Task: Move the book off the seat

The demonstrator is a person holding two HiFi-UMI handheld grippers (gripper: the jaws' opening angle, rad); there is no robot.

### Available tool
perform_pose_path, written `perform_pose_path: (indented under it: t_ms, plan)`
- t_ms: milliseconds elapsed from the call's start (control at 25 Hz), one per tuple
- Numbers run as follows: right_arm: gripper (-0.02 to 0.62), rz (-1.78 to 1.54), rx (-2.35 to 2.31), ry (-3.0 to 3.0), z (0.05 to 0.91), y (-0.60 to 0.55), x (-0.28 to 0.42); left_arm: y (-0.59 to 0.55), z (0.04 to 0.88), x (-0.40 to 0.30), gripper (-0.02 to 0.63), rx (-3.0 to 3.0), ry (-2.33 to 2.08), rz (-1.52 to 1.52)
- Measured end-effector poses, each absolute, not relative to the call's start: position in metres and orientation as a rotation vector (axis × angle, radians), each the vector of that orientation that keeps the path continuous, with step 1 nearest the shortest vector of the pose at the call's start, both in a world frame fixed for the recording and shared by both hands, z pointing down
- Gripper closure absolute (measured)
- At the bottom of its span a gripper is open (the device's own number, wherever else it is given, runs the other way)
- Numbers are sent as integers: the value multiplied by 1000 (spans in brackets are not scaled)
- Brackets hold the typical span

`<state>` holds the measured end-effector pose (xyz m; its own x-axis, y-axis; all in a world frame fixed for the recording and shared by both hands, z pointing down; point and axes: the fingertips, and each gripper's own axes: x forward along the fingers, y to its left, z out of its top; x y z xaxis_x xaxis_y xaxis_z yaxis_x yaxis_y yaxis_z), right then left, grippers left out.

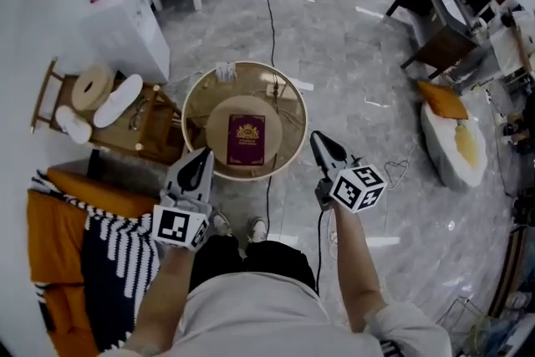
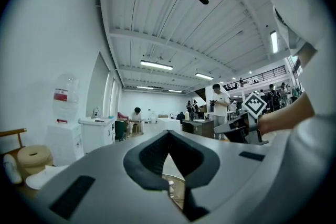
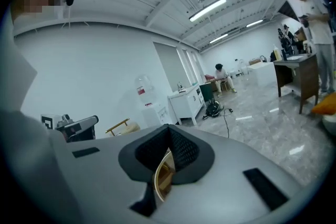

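Observation:
A maroon book (image 1: pixel 246 140) with a gold emblem lies flat on a round tan seat (image 1: pixel 219 128), inside the gold rim of a round glass table (image 1: pixel 188 109). My left gripper (image 1: pixel 201 157) hangs above the rim's near left side, shut and empty. At the rim's near right edge my right gripper (image 1: pixel 317 139) is likewise shut with nothing in it. Both point away from me and neither touches the book. In the left gripper view my left gripper (image 2: pixel 168 135) points level across the room. The right gripper view shows my right gripper (image 3: pixel 169 127) with a strip of gold rim below its tip.
A wooden chair (image 1: pixel 146 125) with white slippers and a round cushion stands left of the table. An orange and striped blanket (image 1: pixel 92 255) lies at my left. A black cable (image 1: pixel 270 21) runs along the floor beyond the table. An orange cushion (image 1: pixel 443 100) is on the right.

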<state>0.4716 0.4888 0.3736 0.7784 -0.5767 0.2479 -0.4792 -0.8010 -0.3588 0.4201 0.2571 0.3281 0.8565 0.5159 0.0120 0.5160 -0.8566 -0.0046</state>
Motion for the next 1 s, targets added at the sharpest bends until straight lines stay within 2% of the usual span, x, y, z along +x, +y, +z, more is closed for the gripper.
perform_pose_path:
  t_ms: [520,1000]
  plan:
    - [574,-274,-2798,921,269,486,459,187,239,380,589,-3044,-637,184]
    - [574,-179,-2924,921,235,498,425,133,238,351,589,-3082,-447,138]
